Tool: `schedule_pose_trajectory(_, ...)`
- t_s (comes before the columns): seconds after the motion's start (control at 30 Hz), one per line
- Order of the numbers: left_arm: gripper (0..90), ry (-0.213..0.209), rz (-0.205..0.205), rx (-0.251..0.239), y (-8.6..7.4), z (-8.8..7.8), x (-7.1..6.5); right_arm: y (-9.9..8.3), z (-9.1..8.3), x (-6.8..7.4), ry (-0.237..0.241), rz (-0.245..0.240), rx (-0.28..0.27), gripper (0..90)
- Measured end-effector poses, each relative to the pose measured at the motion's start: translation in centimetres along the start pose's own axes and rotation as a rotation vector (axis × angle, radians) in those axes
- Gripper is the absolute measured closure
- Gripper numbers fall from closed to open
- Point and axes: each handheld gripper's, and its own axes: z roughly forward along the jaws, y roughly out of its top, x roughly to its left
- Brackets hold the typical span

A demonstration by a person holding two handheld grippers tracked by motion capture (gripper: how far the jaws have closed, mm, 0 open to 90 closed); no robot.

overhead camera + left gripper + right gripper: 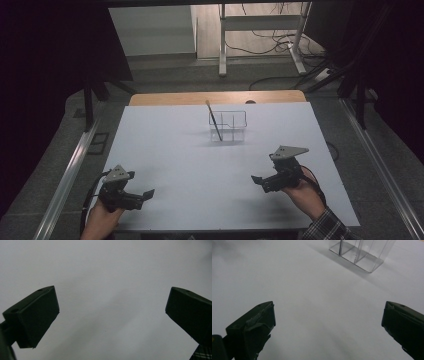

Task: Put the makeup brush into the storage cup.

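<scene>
A clear plastic organiser (228, 126) with compartments stands on the white table top (175, 160), toward the back middle. A dark thin stick, like a pen or brush (214, 120), leans in its left compartment, tilted to the left. My left gripper (146, 195) rests at the front left, held by a hand; its jaws stand wide apart with bare table between them (112, 310). My right gripper (257, 181) is at the front right, open too (328, 317), pointing left. The organiser's base (357, 255) shows ahead of it at the top.
The white sheet covers a wooden table (215, 97) whose far edge shows at the back. Metal rails (65, 175) run along both sides. Beyond the table stand a white frame (260, 30) and cables (280, 45) on the floor.
</scene>
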Motion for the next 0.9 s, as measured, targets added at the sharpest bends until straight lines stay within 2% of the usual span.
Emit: schedule_pose_trajectory(0.9,0.0,-0.008,-0.003,0.010,0.0,0.2,0.1,-2.7,-2.7,-0.6,-0.041,0.054,0.001,0.0)
